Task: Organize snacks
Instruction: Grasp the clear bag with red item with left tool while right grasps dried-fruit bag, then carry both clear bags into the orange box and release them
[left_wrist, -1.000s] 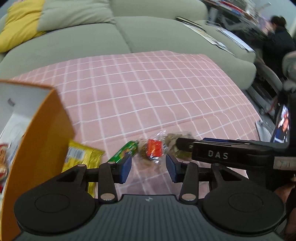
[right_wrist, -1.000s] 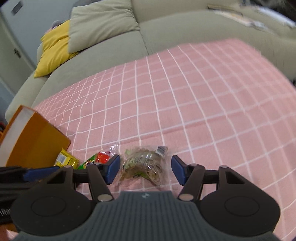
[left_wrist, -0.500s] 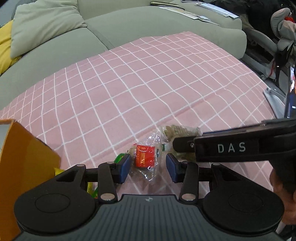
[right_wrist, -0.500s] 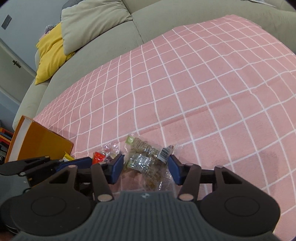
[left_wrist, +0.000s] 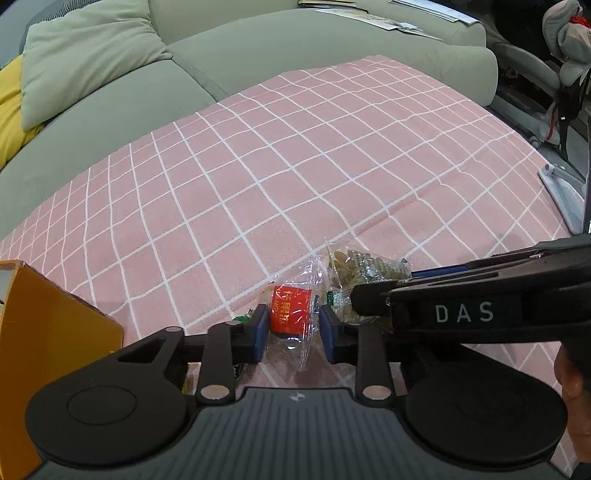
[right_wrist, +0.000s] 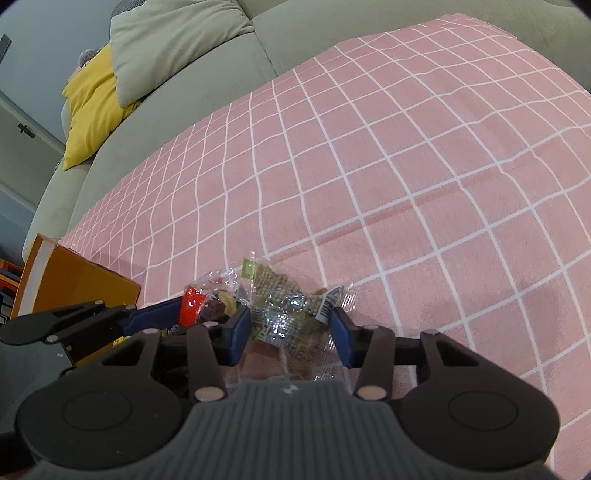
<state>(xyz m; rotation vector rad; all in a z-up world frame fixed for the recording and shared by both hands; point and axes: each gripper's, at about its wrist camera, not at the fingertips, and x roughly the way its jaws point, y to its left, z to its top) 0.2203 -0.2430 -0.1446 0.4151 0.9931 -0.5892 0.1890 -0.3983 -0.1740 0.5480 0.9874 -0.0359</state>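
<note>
Pink cloth with a white grid (left_wrist: 332, 147) covers the surface in front of a grey-green sofa (left_wrist: 177, 85), and two clear plastic snack packets lie on it side by side near its front edge. The left gripper (left_wrist: 291, 328) has just closed on the clear packet with a red label (left_wrist: 290, 310), its blue pads (left_wrist: 260, 328) pressing the wrapper from both sides. The right gripper (right_wrist: 290, 330) has its jaws closing around the clear packet of greenish-brown snacks (right_wrist: 284, 310); the crinkled wrapper sits between the blue pads (right_wrist: 341, 338), with a gap visible at the right pad. An orange cardboard box (right_wrist: 74, 280) stands to the left, close to the packets. A yellow cushion (right_wrist: 92, 107) and a pale green cushion (right_wrist: 170, 44) rest on the sofa.
</note>
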